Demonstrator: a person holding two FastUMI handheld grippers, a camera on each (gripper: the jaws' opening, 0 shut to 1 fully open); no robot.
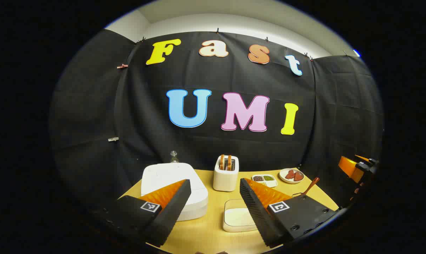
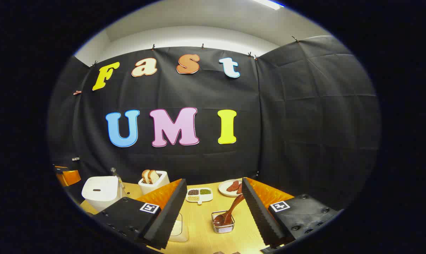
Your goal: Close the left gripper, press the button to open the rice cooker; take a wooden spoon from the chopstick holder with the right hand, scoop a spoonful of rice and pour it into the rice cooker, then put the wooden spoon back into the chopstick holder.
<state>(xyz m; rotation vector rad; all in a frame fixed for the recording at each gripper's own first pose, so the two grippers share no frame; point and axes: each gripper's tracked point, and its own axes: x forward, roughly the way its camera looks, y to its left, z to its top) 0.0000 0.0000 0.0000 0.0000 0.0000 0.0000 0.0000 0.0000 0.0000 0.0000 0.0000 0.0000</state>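
Left gripper [image 1: 214, 208]: jaws wide apart, holding nothing, above the yellow wooden tabletop [image 1: 206, 233]. At 6 o'clock a white rectangular container of rice [image 1: 236, 217]; at 10, the closed white rice cooker [image 1: 170, 180].

Right gripper [image 2: 213, 211]: also spread, empty. Between its fingers a clear wire-rimmed chopstick holder [image 2: 223, 225] with the brown wooden spoon [image 2: 230, 211] leaning toward 1 o'clock. Beyond, a white toaster [image 2: 154, 181].

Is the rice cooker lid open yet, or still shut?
Shut. The rice cooker shows its flat lid lying level on the body in both views, no gap visible; the left claw is open, short of it.
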